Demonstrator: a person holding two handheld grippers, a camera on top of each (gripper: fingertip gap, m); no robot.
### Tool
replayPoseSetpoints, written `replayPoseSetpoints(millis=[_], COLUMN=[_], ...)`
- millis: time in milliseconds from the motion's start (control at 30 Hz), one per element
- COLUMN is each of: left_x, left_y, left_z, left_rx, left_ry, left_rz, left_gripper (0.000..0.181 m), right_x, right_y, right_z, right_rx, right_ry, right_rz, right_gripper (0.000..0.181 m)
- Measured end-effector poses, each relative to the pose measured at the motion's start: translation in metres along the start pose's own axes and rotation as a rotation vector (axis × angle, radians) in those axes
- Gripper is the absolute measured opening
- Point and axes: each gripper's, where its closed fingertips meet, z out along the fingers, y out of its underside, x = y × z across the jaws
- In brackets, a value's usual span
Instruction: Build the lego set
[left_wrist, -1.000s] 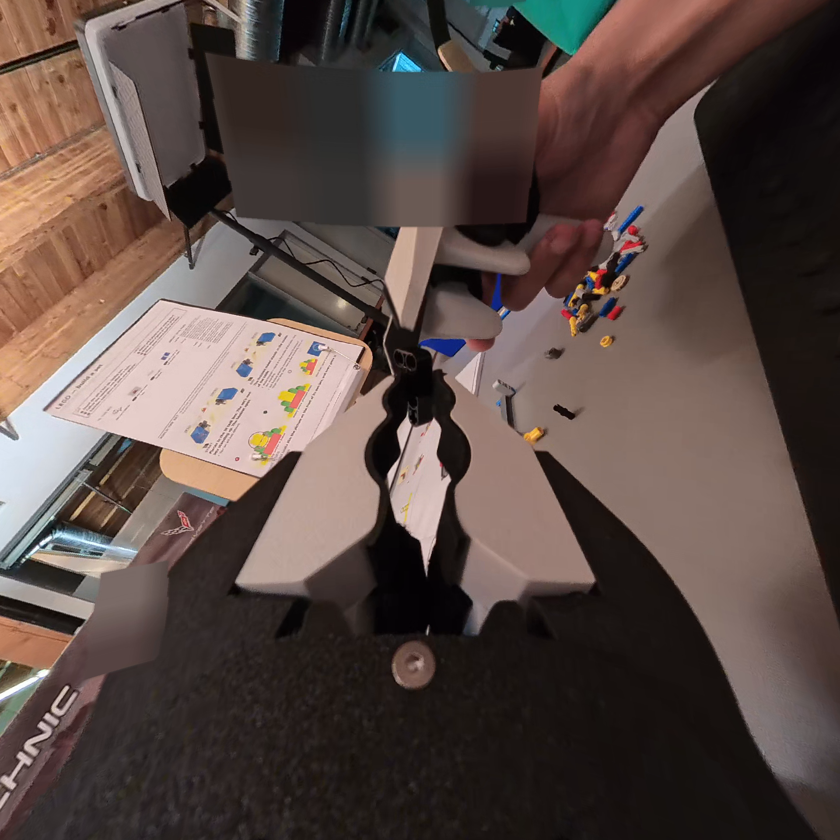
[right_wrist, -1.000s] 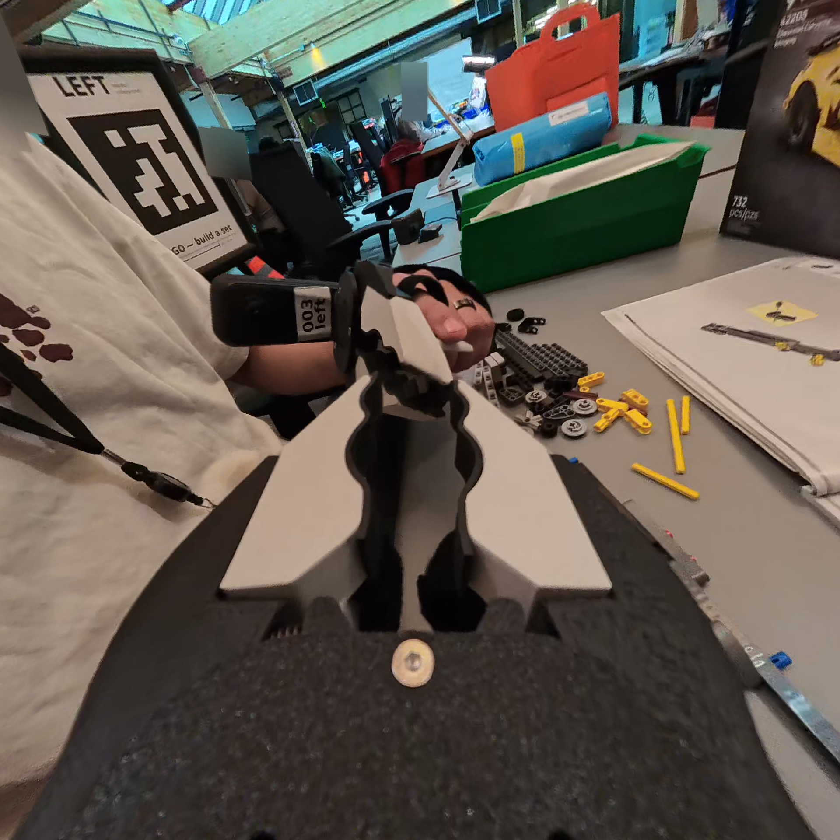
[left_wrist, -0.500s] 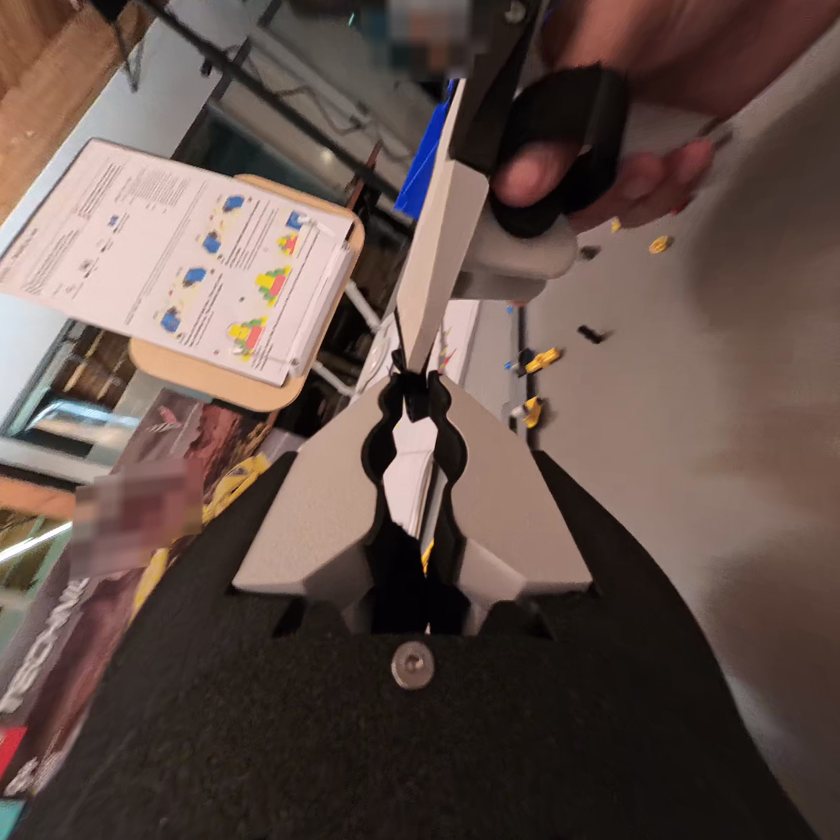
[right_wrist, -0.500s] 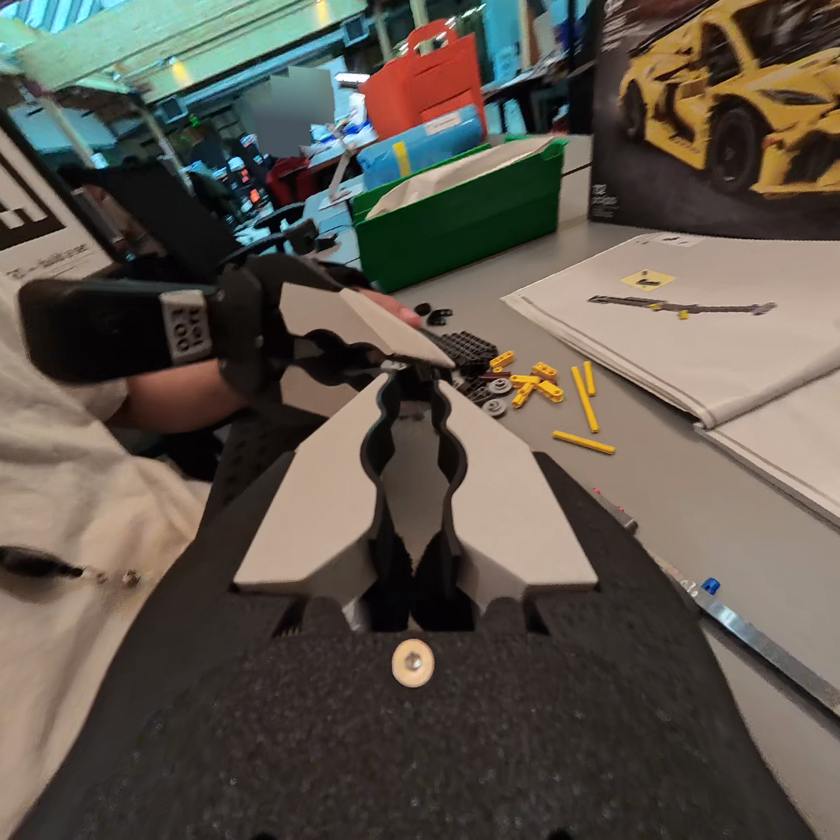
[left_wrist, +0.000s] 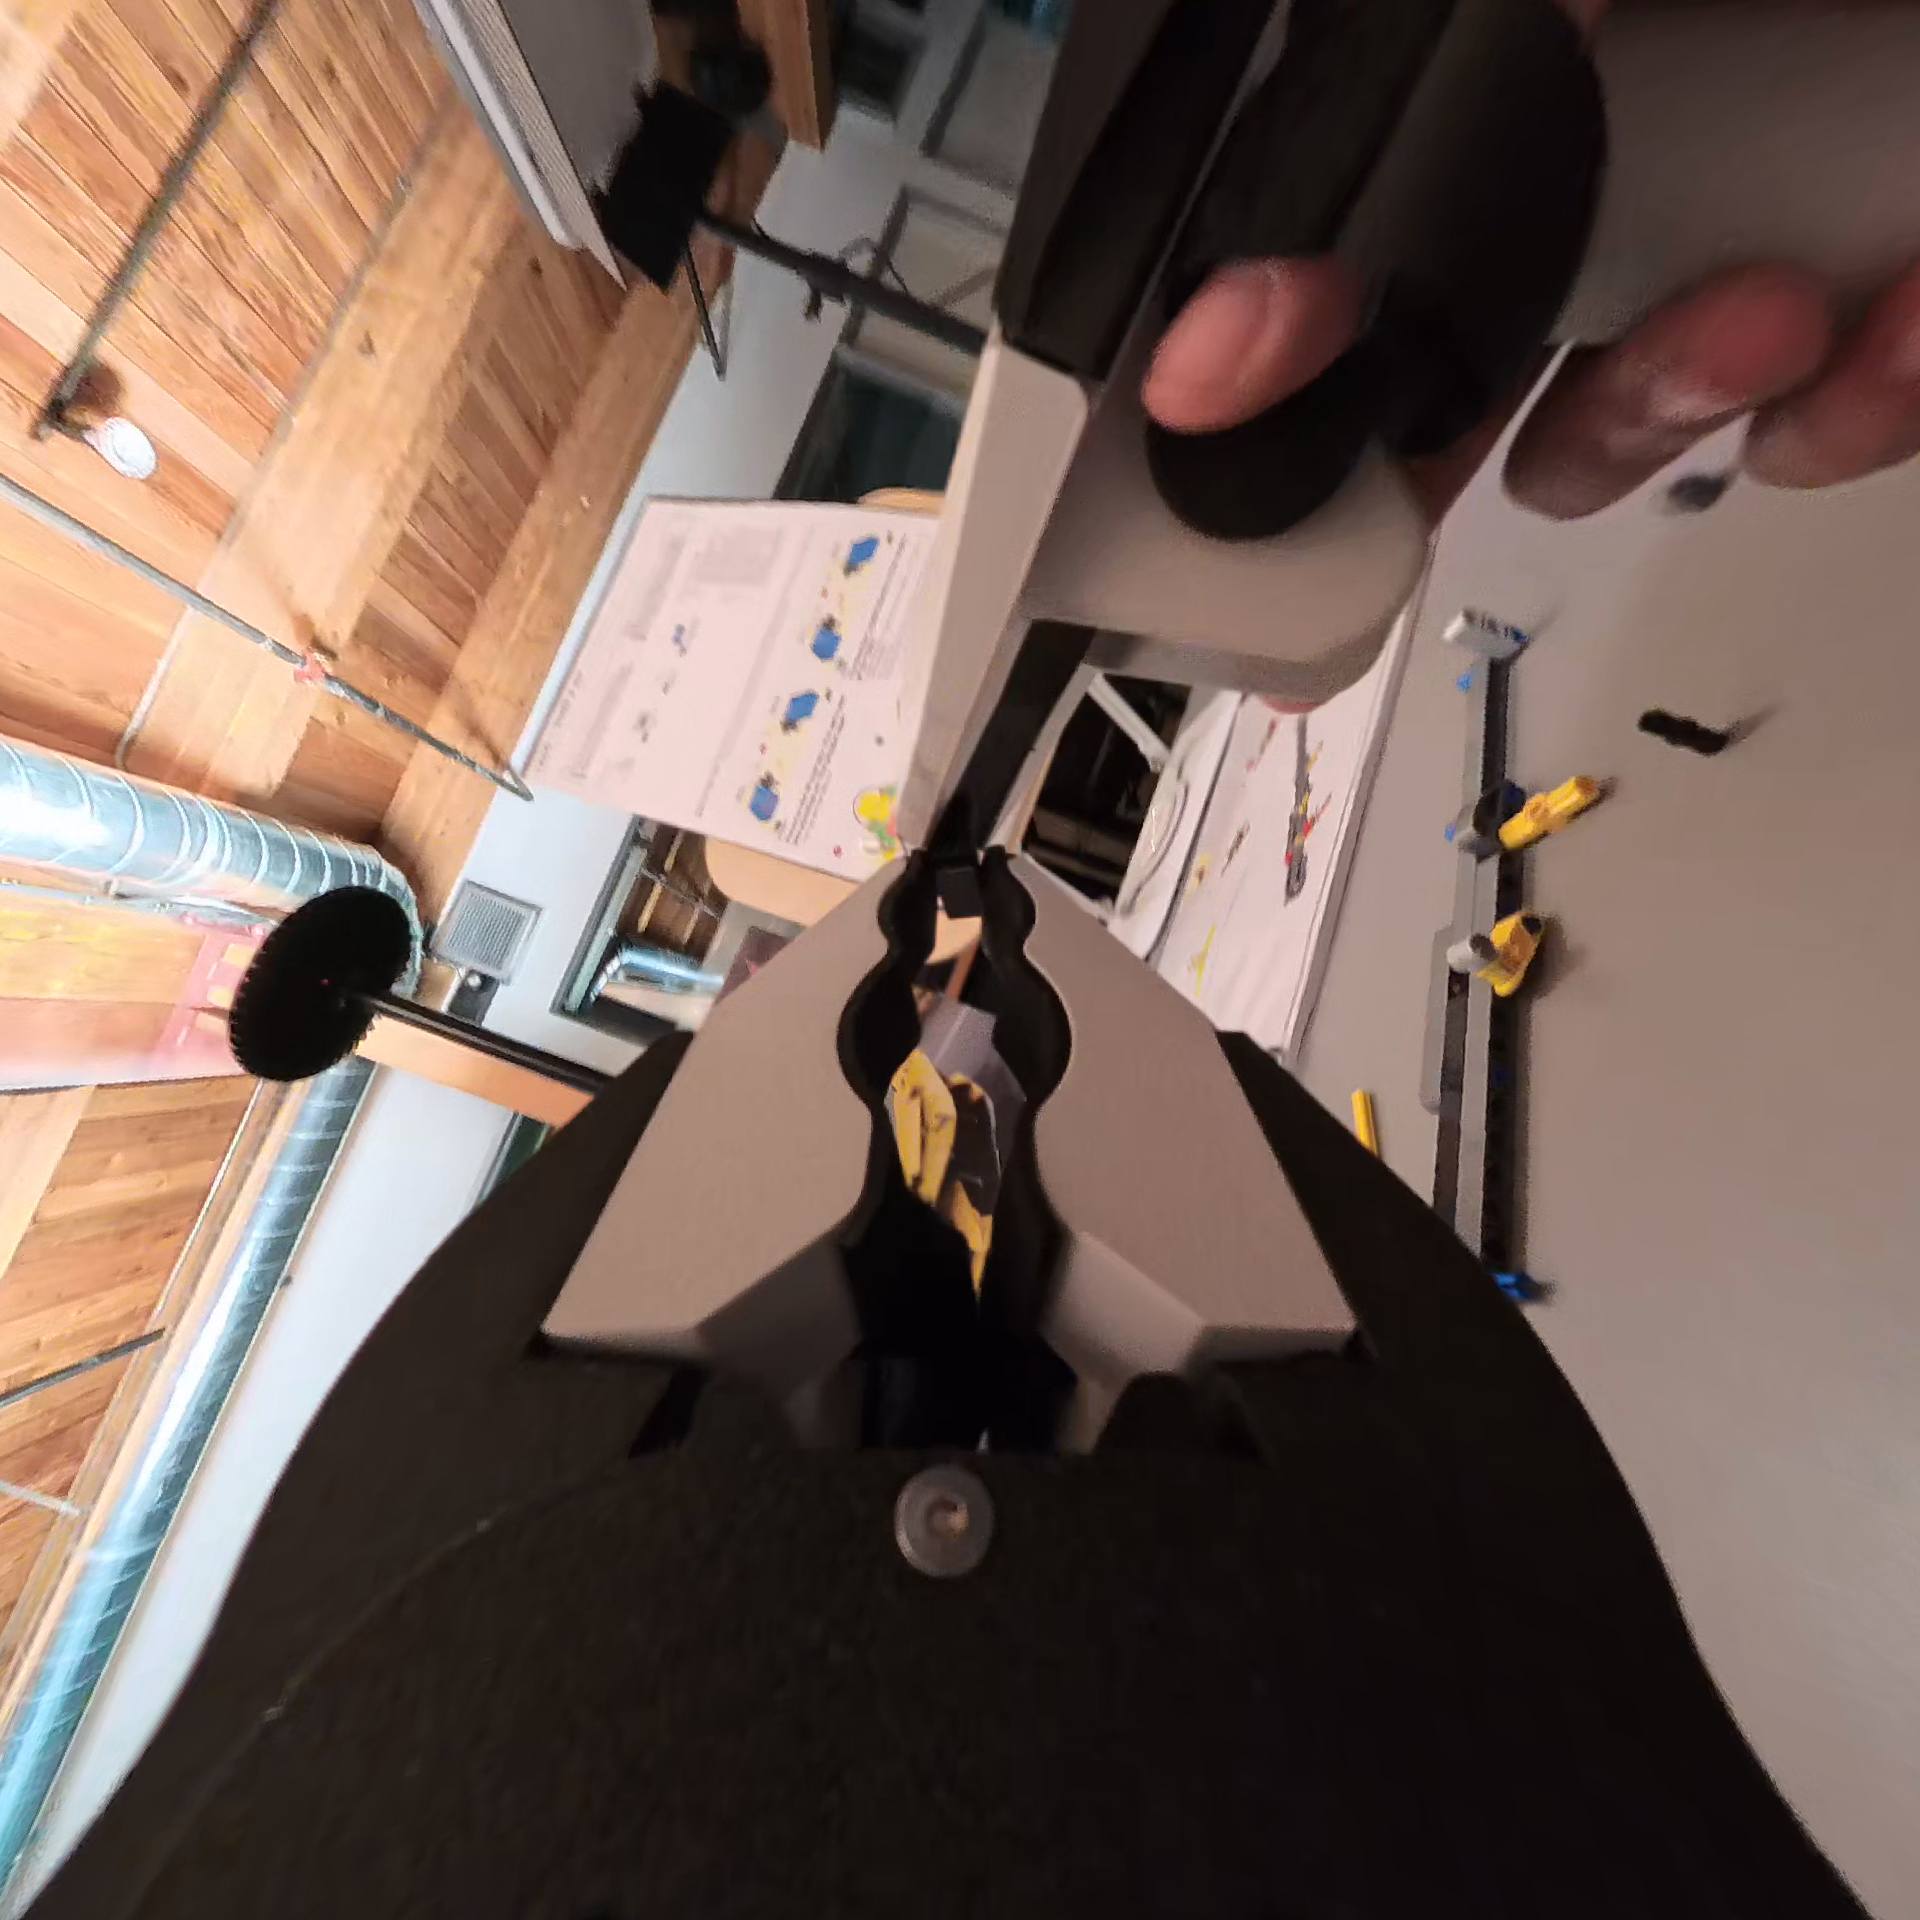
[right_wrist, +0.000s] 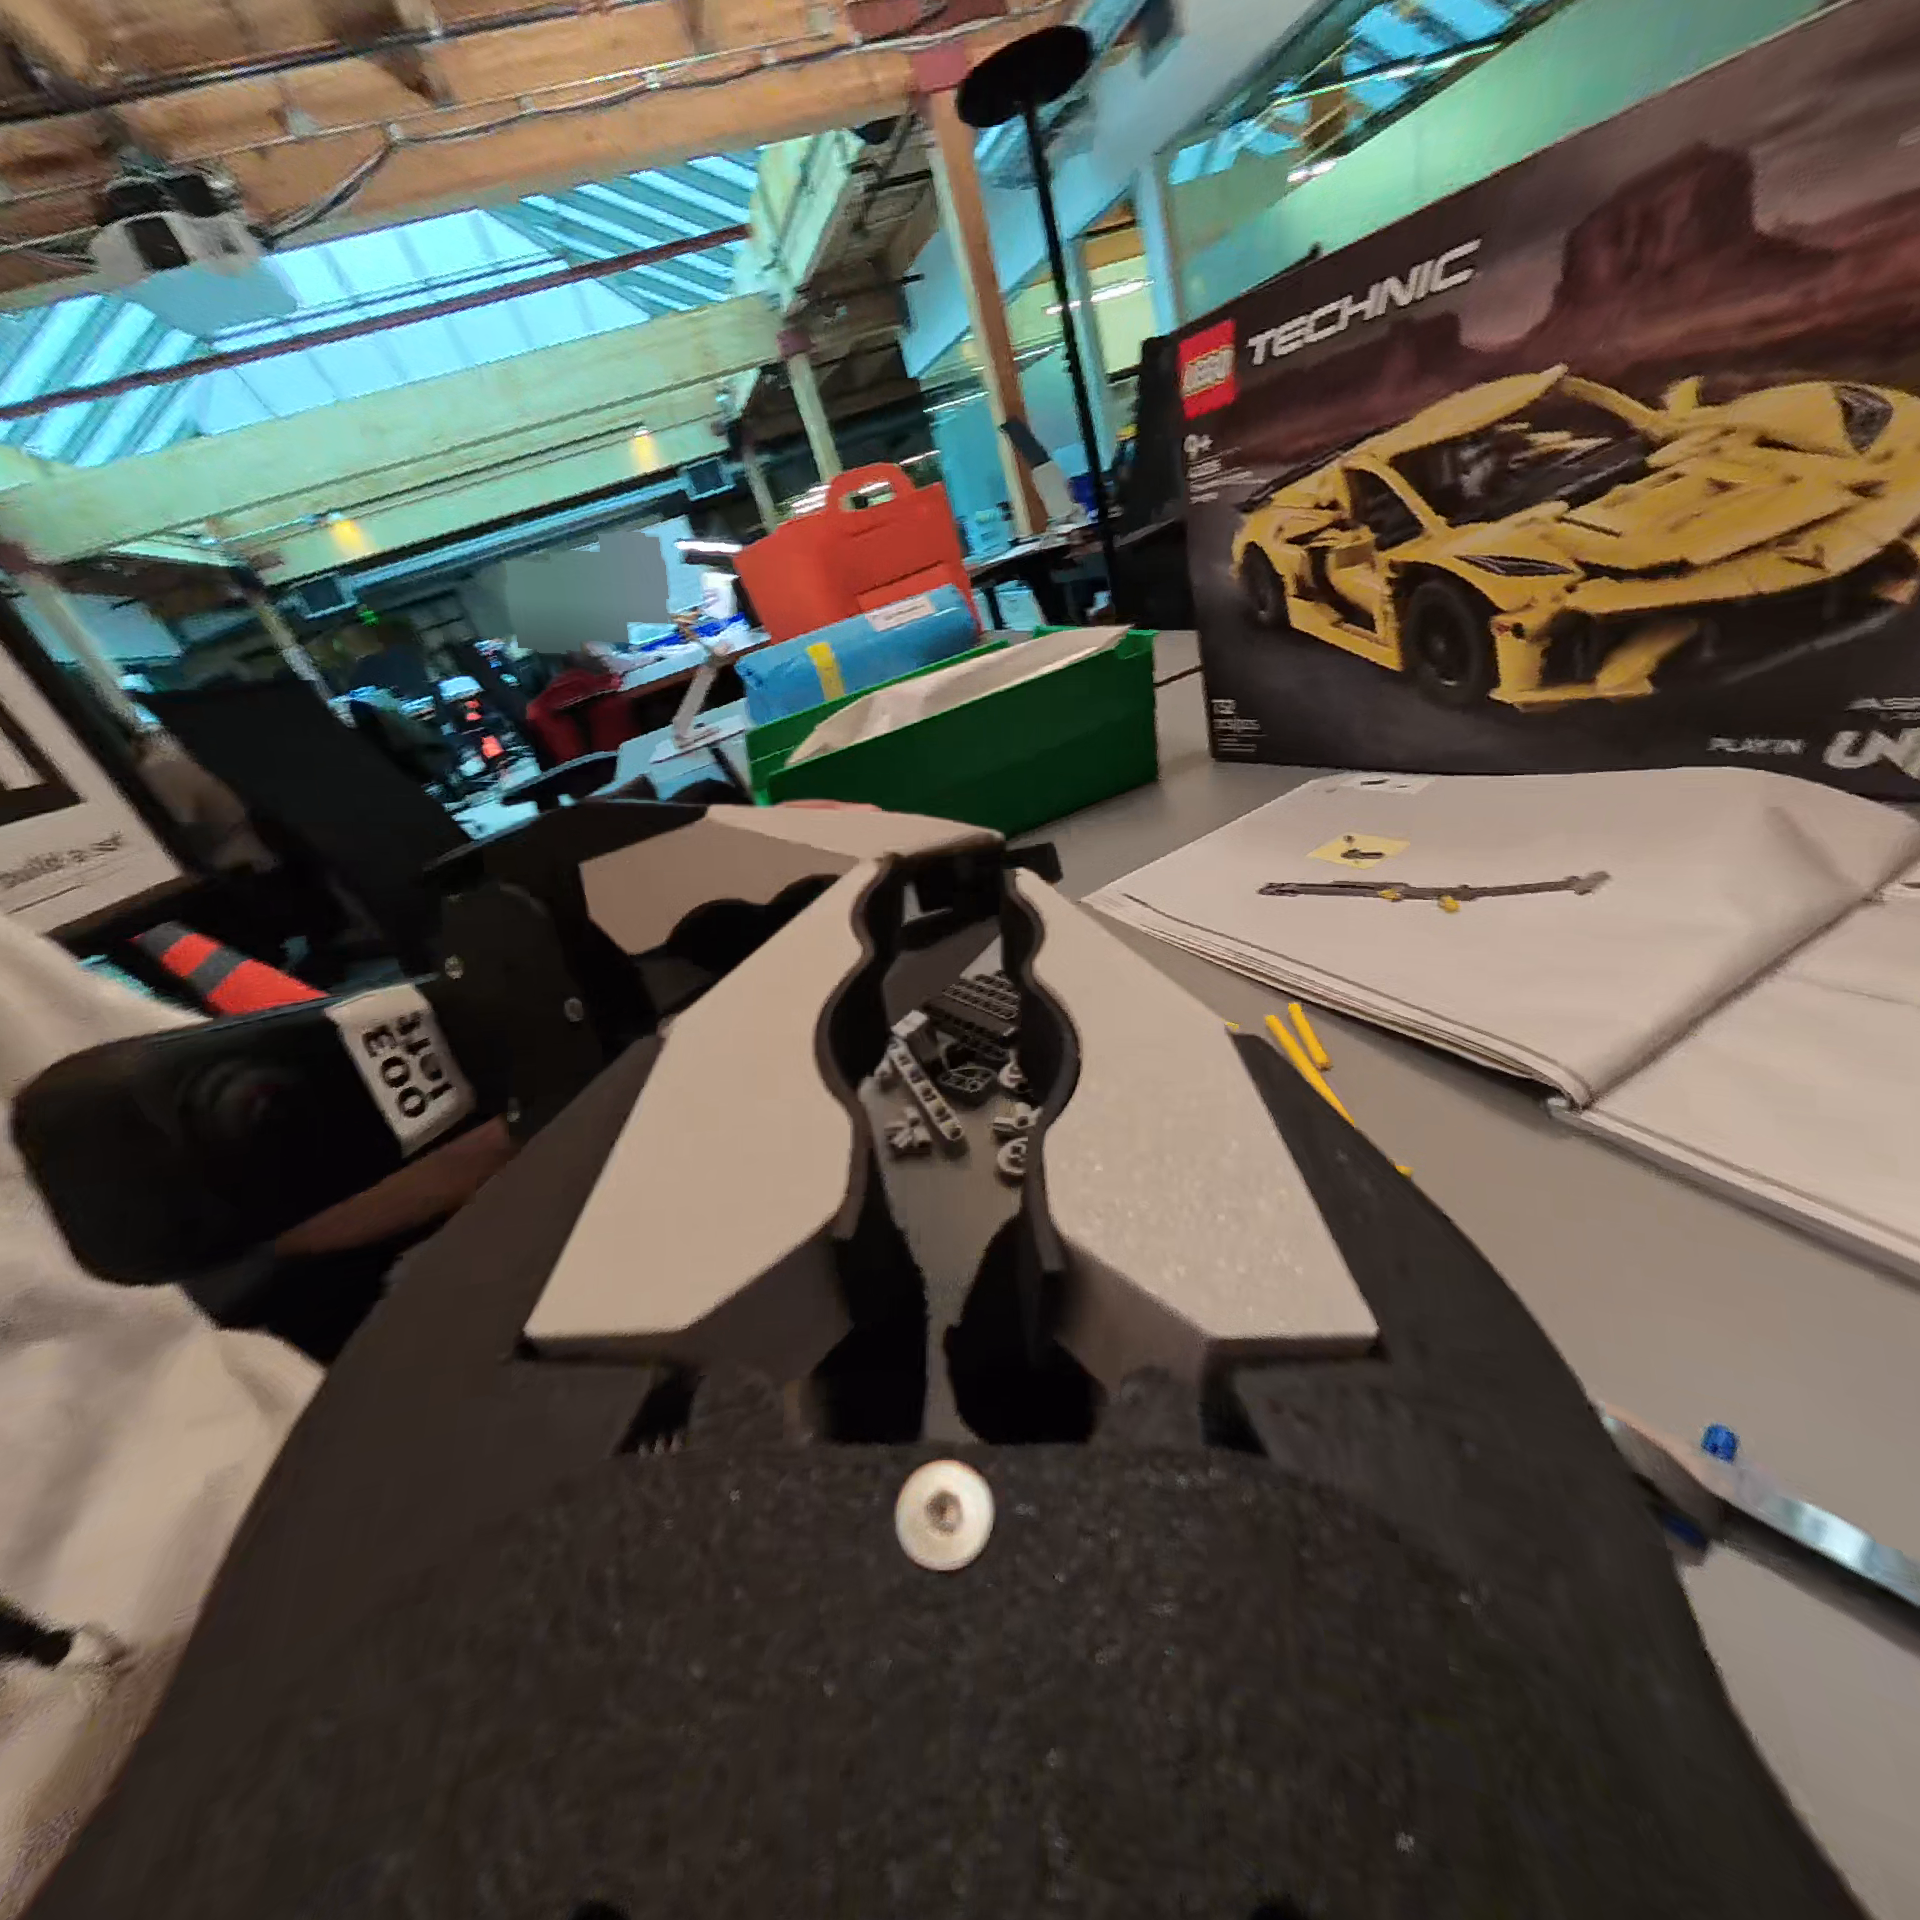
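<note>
My left gripper (left_wrist: 954, 885) is shut on a small black Lego piece (left_wrist: 956, 891) at its fingertips, held in the air above the grey table (left_wrist: 1714, 1195). My right gripper (right_wrist: 948, 881) meets it tip to tip, its jaws close around the same dark piece (right_wrist: 940, 883). In the left wrist view the right gripper's grey finger (left_wrist: 966, 623) comes down from the top, held by a hand (left_wrist: 1662, 395). In the right wrist view the left gripper's fingers (right_wrist: 790, 862) come in from the left. How the piece sits between the two sets of tips is hidden.
A pile of dark grey parts (right_wrist: 966, 1060) and yellow axles (right_wrist: 1299, 1039) lie on the table. An open instruction booklet (right_wrist: 1558, 935), the set's box (right_wrist: 1558, 520) and a green bin (right_wrist: 966, 738) stand behind. Yellow pieces (left_wrist: 1548, 810) lie by a metal strip (left_wrist: 1475, 1039). Only a small space, under 4 cm, lies between the two pairs of fingers.
The two grippers have come together tip to tip. The right jaws have narrowed around the black piece. Both views have swung, the right one toward the box.
</note>
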Motion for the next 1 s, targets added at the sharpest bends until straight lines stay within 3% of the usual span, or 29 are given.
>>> replayPoseSetpoints(millis=[67,233,400,600,733,833,1000], left_x=[-0.004,0.006,0.004,0.004,0.002,0.000,0.010], left_y=[-0.006,-0.009,0.006,0.009,0.009,0.007,0.005], left_z=[-0.004,-0.003,0.006,0.006,0.004,0.002,0.000], left_rx=[0.030,0.029,-0.108,-0.112,-0.108,-0.069,-0.033], left_ry=[-0.019,0.019,-0.005,-0.018,-0.010,-0.007,0.071], left_rz=[0.000,0.039,0.054,0.108,0.101,0.093,0.043], left_gripper=[0.006,0.006,0.007,0.008,0.007,0.006,0.006], right_x=[-0.005,-0.003,0.007,0.008,0.006,0.001,0.000], right_y=[0.000,0.007,0.009,0.012,0.011,0.009,0.018], right_z=[-0.003,-0.009,0.003,0.006,0.009,0.009,0.004], right_rx=[-0.062,-0.211,-0.144,-0.080,-0.074,-0.089,-0.194], right_ry=[-0.084,-0.097,0.100,0.263,0.245,0.190,0.089], right_rz=[0.003,-0.130,-0.181,-0.098,-0.065,-0.148,-0.213], right_gripper=[0.020,0.013,0.007,0.008,0.008,0.007,0.007])
